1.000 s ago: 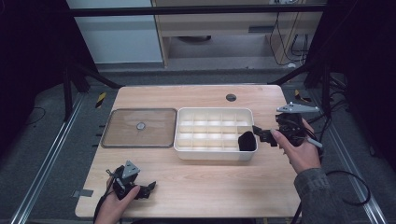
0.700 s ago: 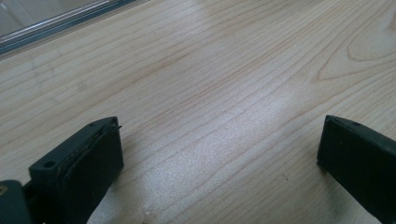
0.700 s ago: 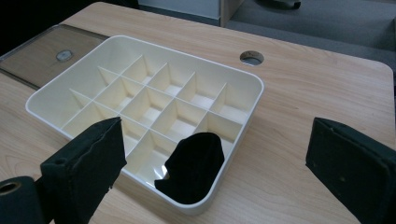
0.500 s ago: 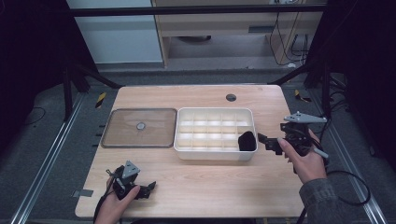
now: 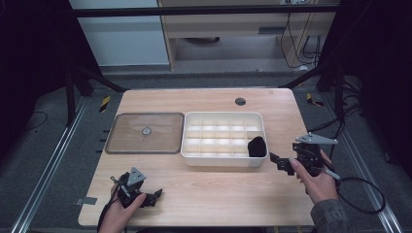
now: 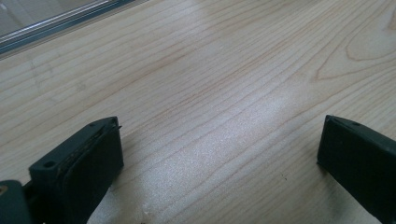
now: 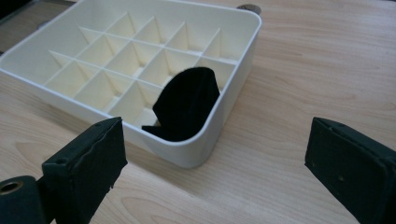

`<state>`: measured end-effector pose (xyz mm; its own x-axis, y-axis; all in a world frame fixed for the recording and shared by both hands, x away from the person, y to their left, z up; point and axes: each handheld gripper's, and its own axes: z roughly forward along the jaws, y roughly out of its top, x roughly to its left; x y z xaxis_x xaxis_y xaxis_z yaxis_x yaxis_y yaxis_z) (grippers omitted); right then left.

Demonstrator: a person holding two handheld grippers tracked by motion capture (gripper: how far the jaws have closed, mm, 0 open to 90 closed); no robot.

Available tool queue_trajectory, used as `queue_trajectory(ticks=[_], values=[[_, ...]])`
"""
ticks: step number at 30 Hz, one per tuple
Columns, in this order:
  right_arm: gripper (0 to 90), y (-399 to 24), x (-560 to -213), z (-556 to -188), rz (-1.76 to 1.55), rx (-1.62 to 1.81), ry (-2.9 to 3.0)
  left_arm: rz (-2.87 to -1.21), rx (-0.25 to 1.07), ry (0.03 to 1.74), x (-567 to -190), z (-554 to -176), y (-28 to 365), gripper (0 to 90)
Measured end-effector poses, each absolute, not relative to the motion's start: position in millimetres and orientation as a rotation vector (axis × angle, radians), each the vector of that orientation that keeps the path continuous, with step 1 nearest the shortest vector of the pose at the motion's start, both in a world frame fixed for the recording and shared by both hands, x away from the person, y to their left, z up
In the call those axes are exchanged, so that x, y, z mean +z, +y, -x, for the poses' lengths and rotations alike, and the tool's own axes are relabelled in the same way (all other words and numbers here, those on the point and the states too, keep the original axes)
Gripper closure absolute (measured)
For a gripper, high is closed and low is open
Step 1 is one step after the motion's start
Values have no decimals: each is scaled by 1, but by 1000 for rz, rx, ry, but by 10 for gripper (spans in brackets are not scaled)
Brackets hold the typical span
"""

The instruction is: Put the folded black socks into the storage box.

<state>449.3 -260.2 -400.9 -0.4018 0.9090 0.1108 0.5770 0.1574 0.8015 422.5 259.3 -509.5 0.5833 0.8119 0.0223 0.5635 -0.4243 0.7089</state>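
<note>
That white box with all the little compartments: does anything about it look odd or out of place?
Only the black cloth. It sits bunched in the near right corner compartment of the white box, poking above the dividers rather than lying flat. The other compartments look empty; the lid lies flat alongside.

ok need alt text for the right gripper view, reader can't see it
A black cloth sits in a near corner compartment of a cream divided tray on a wooden table. The open right gripper points at it, its two black jaws wide apart and holding nothing.

Matt black cloth (image 7: 184, 105) in glossy cream plastic tray (image 7: 233, 84); pale wood-grain table (image 7: 303, 70)
</note>
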Motion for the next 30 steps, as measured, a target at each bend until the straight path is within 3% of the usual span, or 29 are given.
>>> queue_trajectory(ticks=[30], values=[[103,-234,-491,-432,-1447,1063,2171,-2143,476,1087,-510,-422,258,0]])
